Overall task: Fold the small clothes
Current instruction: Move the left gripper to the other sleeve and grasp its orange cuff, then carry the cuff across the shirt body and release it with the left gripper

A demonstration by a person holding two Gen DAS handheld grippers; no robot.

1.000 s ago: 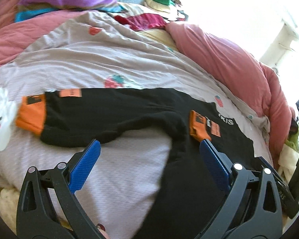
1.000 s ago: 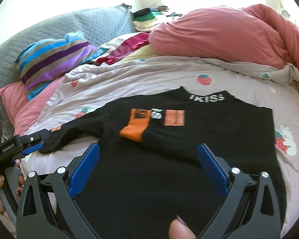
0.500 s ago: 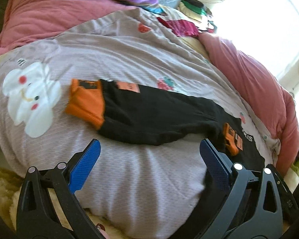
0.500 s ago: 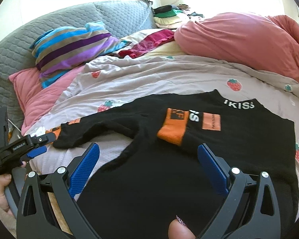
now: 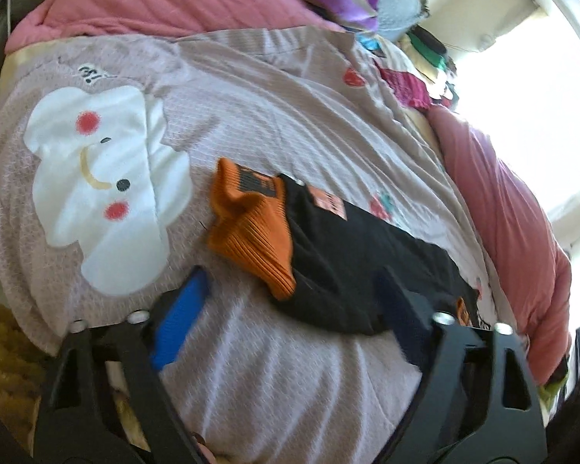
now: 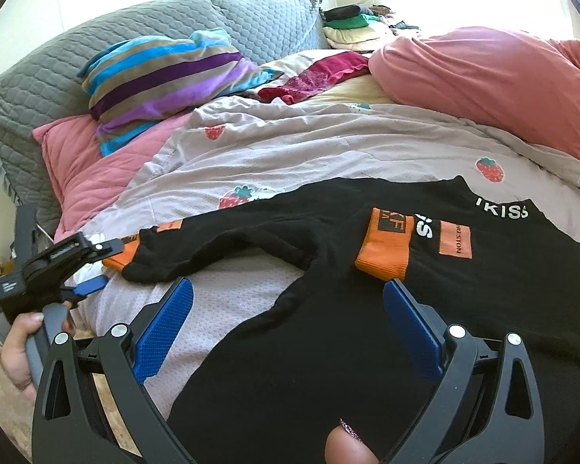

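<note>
The left gripper (image 5: 290,301), whose jaws have just been closing with nothing pinched yet, is held just beside the orange cuff (image 5: 251,228) of the black sweater (image 6: 425,309) spread on the blanket (image 5: 290,123), likely so the sleeve can be folded in, while the right gripper (image 6: 286,324) is kept open and empty over it.

Both wrist views downward, sharing sweater (image 5: 359,255).
</note>
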